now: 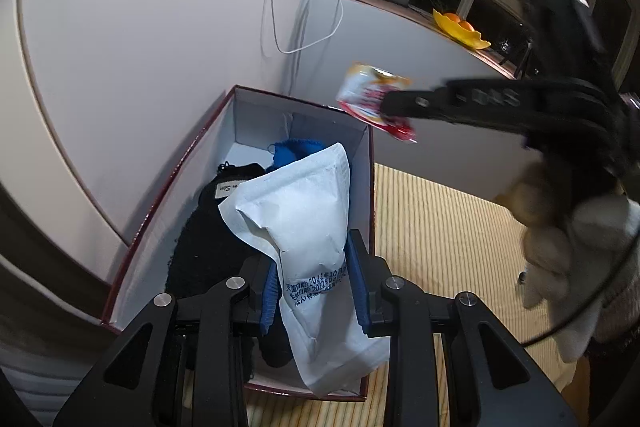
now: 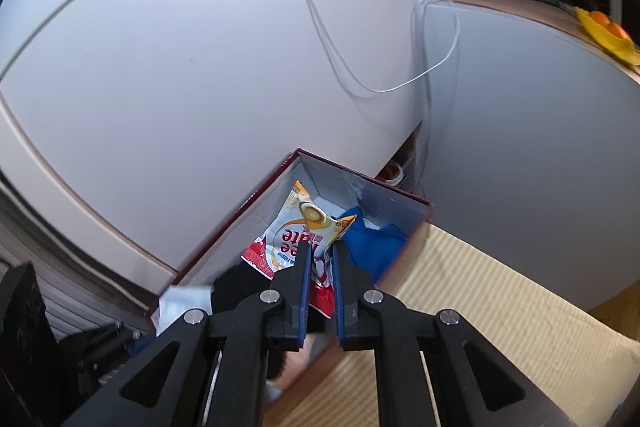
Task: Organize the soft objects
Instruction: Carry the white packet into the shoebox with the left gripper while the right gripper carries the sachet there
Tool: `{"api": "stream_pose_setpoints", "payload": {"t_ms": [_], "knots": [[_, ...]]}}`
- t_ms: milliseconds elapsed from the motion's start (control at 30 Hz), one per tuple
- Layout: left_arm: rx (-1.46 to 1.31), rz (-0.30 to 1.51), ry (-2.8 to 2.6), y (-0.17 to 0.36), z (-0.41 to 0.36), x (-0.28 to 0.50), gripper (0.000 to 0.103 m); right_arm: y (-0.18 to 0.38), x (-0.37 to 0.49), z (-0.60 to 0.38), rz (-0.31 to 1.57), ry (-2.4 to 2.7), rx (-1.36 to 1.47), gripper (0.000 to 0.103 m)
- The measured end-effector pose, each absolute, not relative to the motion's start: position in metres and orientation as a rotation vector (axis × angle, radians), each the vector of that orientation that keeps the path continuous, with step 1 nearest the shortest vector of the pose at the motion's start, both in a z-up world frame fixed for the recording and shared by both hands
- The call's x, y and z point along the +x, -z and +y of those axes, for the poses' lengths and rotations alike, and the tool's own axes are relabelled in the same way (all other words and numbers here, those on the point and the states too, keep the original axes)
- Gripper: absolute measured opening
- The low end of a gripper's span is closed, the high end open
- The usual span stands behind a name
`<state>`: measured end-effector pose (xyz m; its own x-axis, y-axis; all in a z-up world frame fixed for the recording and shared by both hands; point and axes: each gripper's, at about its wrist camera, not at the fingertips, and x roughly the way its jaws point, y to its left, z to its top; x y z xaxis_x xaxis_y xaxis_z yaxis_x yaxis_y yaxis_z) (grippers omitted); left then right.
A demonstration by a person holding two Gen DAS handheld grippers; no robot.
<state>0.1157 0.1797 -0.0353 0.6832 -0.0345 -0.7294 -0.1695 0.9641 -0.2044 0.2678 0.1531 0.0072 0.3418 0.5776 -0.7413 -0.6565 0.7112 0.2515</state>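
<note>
Now, notes from the claws outward.
Left gripper (image 1: 312, 279): clamped on white pouch (image 1: 304, 211), low over box (image 1: 168, 195).
Right gripper (image 2: 320, 267): pinching red-and-yellow sachet (image 2: 296, 231), above box's far end.
Inside box: black knit (image 1: 204, 227), blue cloth (image 1: 294, 151), under and beside pouch.
Risk, pouch: long, leaning on near rim; likely to tip out onto striped mat (image 1: 440, 227) if released here.
Risk, sachet: thin corner grip, blurred; may slip, fall outside box.

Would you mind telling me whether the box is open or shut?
Open: the box has no lid on, and its white inside, dark cloth and white pouch show.
</note>
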Motion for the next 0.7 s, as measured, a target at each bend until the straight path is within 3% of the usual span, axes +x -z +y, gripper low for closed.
{"api": "stream_pose_setpoints", "payload": {"t_ms": [533,567,600,633,667,700], "knots": [[-0.303,0.872,-0.06,0.056,0.187,0.13,0.034,0.027,0.304,0.208,0.975,-0.812,-0.107,0.011],[-0.307,0.875,-0.065,0.057,0.188,0.13,0.037,0.027,0.305,0.208,0.975,-0.816,-0.104,0.019],[-0.305,0.877,-0.068,0.057,0.189,0.13,0.042,0.027,0.305,0.209,0.972,-0.815,-0.103,0.037],[-0.303,0.879,-0.073,0.058,0.189,0.129,0.046,0.026,0.305,0.209,0.962,-0.81,-0.101,0.047],[-0.308,0.881,-0.075,0.058,0.19,0.129,0.055,0.025,0.304,0.208,0.95,-0.809,-0.1,0.063],[-0.314,0.877,-0.078,0.058,0.191,0.128,0.058,0.023,0.302,0.206,0.931,-0.807,-0.102,0.065]]}}
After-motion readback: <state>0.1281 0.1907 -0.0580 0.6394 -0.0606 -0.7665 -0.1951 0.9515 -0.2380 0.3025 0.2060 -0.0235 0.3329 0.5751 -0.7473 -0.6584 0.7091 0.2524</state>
